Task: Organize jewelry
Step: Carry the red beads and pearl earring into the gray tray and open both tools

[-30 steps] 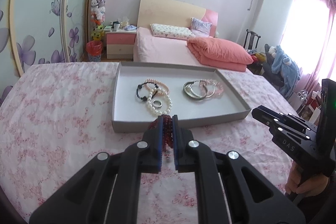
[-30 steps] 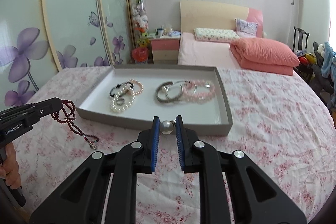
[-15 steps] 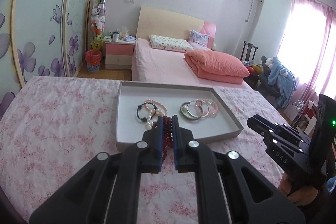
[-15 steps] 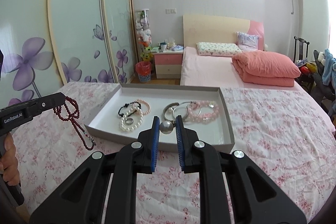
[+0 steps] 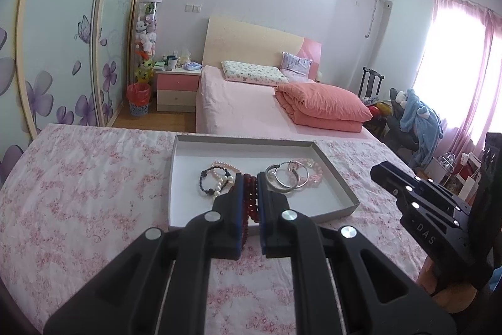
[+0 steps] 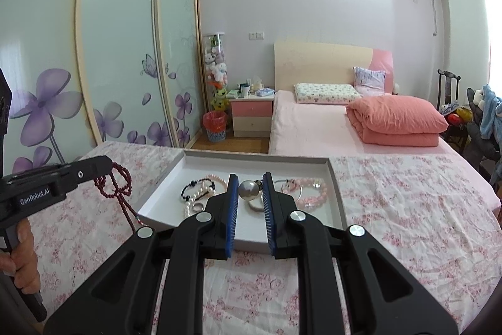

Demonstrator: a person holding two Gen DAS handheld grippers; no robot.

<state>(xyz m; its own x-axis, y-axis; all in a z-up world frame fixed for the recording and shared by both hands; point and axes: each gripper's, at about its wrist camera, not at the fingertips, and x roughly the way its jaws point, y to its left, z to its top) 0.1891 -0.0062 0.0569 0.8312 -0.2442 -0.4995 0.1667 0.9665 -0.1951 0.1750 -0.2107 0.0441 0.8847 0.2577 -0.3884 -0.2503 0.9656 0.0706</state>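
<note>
"GenRobot.AI" lettering on left claw point(image 6: 103, 167)

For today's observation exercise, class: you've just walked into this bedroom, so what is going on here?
A person is sorting jewelry with a handheld gripper in each hand. The left gripper has its jaws shut on a dark red beaded necklace, which dangles over the pink floral bedspread. The right gripper has its jaws shut on a large silvery pearl bead. Both are held up in front of a shallow white cardboard tray that already holds pearl, black bead, pink bead and silver hoop bracelets.
</note>
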